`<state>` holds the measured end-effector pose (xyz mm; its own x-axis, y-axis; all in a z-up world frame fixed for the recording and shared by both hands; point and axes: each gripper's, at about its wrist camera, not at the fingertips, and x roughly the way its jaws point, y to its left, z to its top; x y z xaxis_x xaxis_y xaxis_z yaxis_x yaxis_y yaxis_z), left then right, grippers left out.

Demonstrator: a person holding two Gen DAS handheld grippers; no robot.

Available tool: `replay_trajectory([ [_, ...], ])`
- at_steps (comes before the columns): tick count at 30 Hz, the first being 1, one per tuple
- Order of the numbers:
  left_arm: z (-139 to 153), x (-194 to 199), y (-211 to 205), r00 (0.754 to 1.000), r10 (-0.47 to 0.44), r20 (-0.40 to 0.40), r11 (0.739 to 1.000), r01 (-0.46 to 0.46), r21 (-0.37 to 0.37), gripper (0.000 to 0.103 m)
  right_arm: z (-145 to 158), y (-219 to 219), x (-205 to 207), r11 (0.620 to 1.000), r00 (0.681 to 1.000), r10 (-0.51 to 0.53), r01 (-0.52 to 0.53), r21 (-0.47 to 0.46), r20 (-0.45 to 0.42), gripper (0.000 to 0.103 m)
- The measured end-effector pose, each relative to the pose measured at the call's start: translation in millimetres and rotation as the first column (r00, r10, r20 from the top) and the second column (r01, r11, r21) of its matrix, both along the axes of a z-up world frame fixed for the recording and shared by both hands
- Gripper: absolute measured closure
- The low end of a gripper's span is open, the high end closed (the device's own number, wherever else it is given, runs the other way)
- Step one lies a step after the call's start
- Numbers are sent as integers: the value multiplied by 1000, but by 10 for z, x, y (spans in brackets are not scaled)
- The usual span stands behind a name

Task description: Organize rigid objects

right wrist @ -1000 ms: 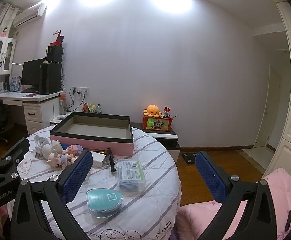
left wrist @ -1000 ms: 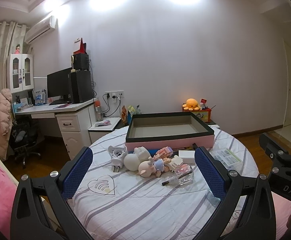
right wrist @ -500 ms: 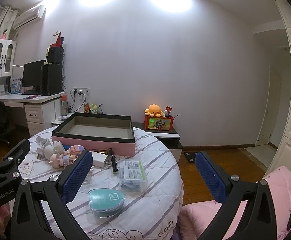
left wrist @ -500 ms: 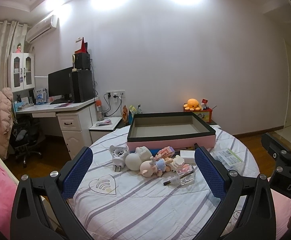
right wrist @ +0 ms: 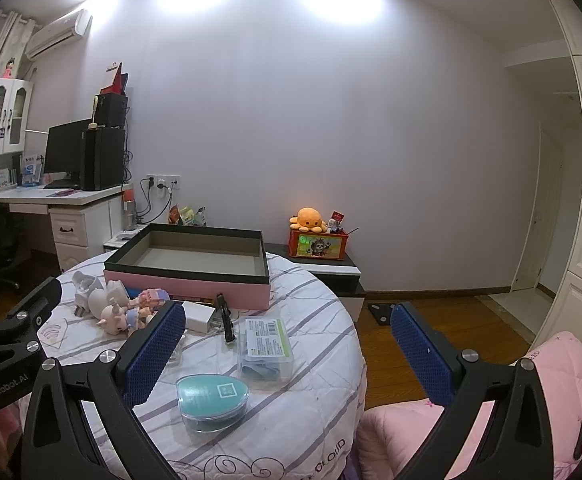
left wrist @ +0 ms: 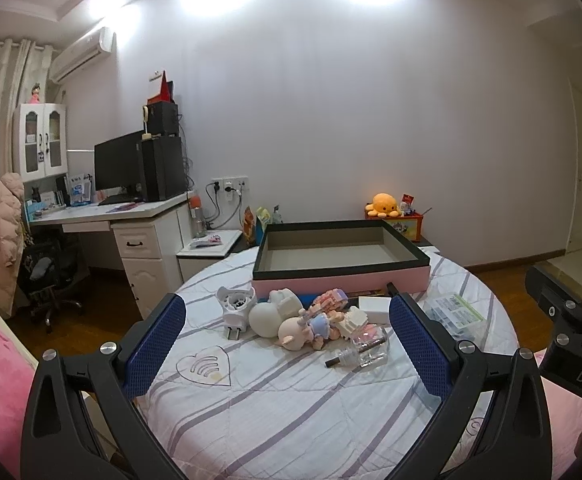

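Note:
A pink box with a black rim (left wrist: pixel 339 276) (right wrist: pixel 187 284) stands empty at the far side of a round table (left wrist: pixel 291 400). In front of it lies a pile: a white plug adapter (left wrist: pixel 235 308), a white round toy (left wrist: pixel 269 320), a pig doll (left wrist: pixel 303 328), a clear glass bottle (left wrist: pixel 365 354) and a white block (left wrist: pixel 375 309). A teal drop-shaped case (right wrist: pixel 211 400), a clear packet with a label (right wrist: pixel 267 346) and a black stick (right wrist: pixel 225 316) lie nearer the right side. My left gripper (left wrist: pixel 287 344) is open above the table's near part. My right gripper (right wrist: pixel 287 354) is open over the table's right edge.
A desk with a monitor and computer tower (left wrist: pixel 143 176) stands at the left, with an office chair (left wrist: pixel 47 276) and a pink coat (left wrist: pixel 1 236). A low cabinet carries an orange octopus plush (right wrist: pixel 309 218). Pink bedding (right wrist: pixel 491 408) lies at the right, wooden floor beyond.
Both views have drifted slightly; the table and box sit a little lower and farther right in the right wrist view. No object on the table has moved. Both grippers stay open.

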<state>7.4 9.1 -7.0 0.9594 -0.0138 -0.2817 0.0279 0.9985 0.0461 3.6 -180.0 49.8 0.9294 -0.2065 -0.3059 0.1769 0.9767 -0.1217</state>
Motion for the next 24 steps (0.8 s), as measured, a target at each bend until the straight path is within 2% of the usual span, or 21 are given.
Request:
replay_trajectory([
  [24,-18,33,12,1000,1,-25,1000,-1,-13,0,-9,12,-14,1000,1000,6,-6,-5,-15,0],
])
